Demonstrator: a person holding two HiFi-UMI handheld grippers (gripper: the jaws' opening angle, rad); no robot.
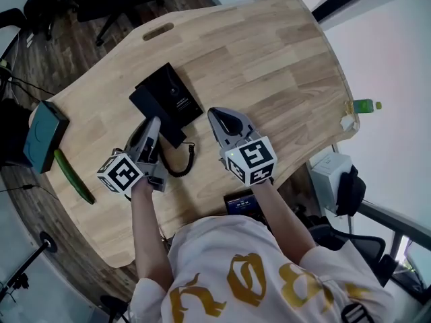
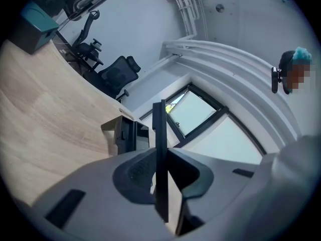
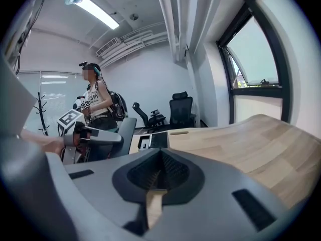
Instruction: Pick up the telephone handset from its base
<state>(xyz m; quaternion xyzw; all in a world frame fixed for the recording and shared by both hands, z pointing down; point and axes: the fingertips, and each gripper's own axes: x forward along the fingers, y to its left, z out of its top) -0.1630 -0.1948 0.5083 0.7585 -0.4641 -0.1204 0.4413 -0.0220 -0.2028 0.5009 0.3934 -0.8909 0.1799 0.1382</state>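
Nearest the camera, a white shirt (image 1: pixel 250 274) with gold print, with two bare forearms reaching forward from it. Pinched between the jaws of the left gripper (image 1: pixel 153 125), the black telephone handset (image 1: pixel 170 136): seen edge-on in the left gripper view as a thin dark slab standing upright, with the pads pressing on both its flat sides, so only partly closed. Just beyond these jaws and a little to their left, the black base (image 2: pixel 125 134), resting on the surface (image 1: pixel 269 66) and apart from the handset in that view. Behind the left jaws, toward the person, a black coiled cord (image 1: pixel 183 167), looping on the wood between the two grippers. To the right of the left jaws, the right gripper (image 1: pixel 220 117), its jaws closed together at the tips and holding nothing; only a narrow strip of wood visible through the slit below them. Well to the left of the left jaws, a green cucumber (image 1: pixel 73 177) and a teal box (image 1: pixel 44 134) at the edge of the surface. Far to the right of the right jaws, past the edge, a green bottle (image 1: pixel 363 105). Beyond the far edge, dark office chairs (image 3: pixel 180 109).
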